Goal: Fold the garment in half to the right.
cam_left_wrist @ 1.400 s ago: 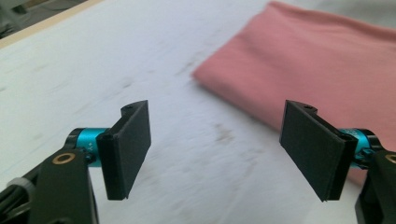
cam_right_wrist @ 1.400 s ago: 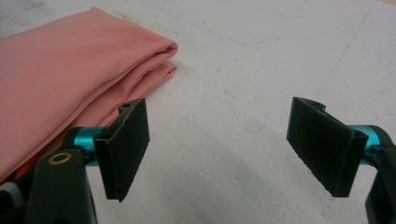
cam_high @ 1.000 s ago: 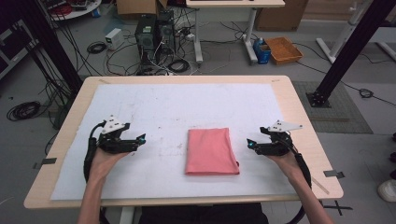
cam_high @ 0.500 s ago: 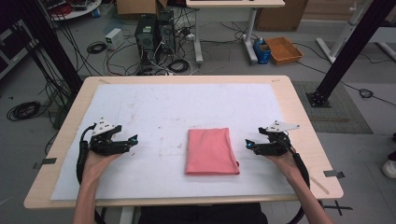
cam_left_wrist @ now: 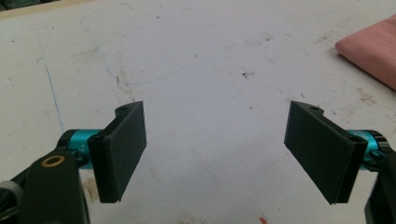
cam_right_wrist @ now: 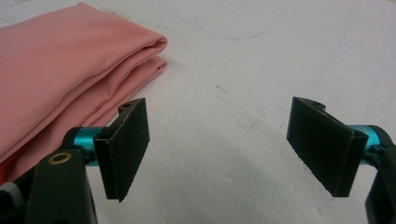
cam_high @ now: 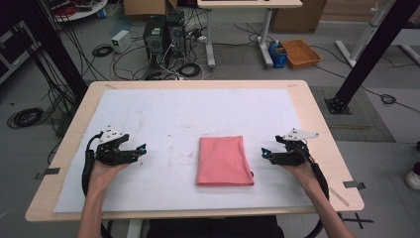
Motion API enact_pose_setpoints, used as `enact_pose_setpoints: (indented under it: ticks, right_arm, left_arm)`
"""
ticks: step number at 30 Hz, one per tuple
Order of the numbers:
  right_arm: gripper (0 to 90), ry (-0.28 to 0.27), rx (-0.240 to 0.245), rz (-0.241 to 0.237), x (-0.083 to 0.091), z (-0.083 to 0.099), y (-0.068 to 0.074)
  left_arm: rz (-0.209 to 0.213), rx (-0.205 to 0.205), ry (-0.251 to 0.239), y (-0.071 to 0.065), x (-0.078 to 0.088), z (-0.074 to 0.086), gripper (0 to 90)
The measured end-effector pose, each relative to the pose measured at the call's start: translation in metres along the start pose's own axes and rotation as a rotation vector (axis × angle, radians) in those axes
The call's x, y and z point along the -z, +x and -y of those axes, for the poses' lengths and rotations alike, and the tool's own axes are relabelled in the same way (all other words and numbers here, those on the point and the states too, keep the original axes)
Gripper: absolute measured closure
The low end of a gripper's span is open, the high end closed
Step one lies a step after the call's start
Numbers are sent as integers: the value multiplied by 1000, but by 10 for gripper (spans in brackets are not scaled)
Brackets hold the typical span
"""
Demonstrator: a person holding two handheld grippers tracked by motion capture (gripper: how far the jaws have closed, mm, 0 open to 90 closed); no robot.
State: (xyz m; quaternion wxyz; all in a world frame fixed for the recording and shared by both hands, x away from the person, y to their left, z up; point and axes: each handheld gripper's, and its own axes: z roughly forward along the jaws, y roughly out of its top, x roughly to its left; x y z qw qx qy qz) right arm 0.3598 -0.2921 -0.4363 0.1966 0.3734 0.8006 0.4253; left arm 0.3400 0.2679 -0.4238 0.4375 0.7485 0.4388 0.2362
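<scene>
**Folded pink cloth flanked by two wide-open grippers, nothing gripped**

A folded pink cloth (cam_high: 224, 160) is seen lying flat on the white table cover (cam_high: 198, 111), between the two tools. The left gripper (cam_high: 140, 150) is held with jaws spread wide and empty, the cloth well off to its front-right. The right gripper (cam_high: 266, 153) is likewise spread and empty, the cloth's rounded fold just beside its left jaw. If a pick-up is intended, that fold edge is judged best approached low, so all layers are caught together.
</scene>
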Motion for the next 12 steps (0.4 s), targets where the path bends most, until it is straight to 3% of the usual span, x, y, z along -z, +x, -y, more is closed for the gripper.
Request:
enact_pose_setpoints:
  ticks: [12]
  right_arm:
    - [210,3,-1,-2,-1,0,0]
  left_arm:
    - [-6,12,-3,4,2,2,210]
